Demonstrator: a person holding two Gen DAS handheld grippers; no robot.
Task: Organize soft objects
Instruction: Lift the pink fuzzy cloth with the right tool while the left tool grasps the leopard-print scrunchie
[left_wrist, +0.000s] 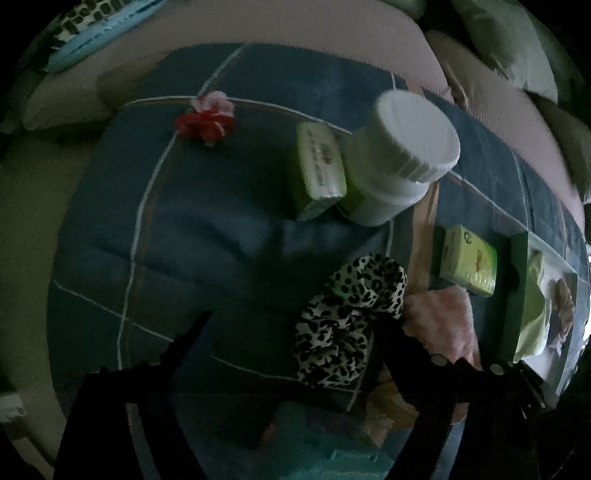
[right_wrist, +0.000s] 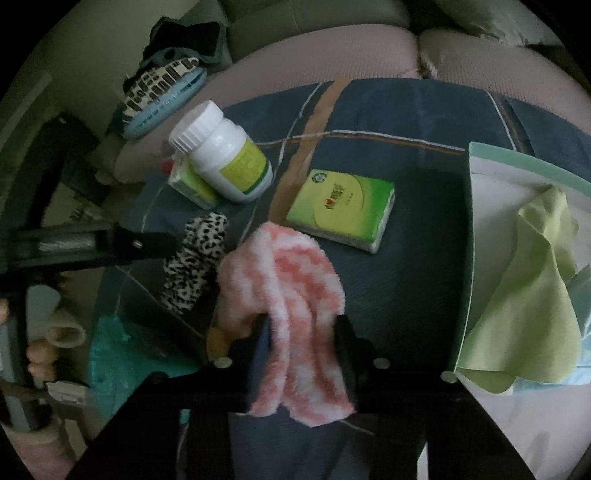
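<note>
Right tongs (right_wrist: 303, 328) clamped on pink fuzzy sock (right_wrist: 291, 295); leopard scrunchie (right_wrist: 195, 258) beside it.

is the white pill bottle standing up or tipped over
Tipped. The white pill bottle leans at a slant, propped on a small green tissue pack on the blue bedcover.

tissue pack (right_wrist: 341, 208): green wrapper, round emblem at top corner, red heart mark and a few characters, too blurred to read
second tissue pack (left_wrist: 320, 168): red mark, print unreadable
bottle (right_wrist: 225, 155): yellow-green label, fine print illegible
</note>
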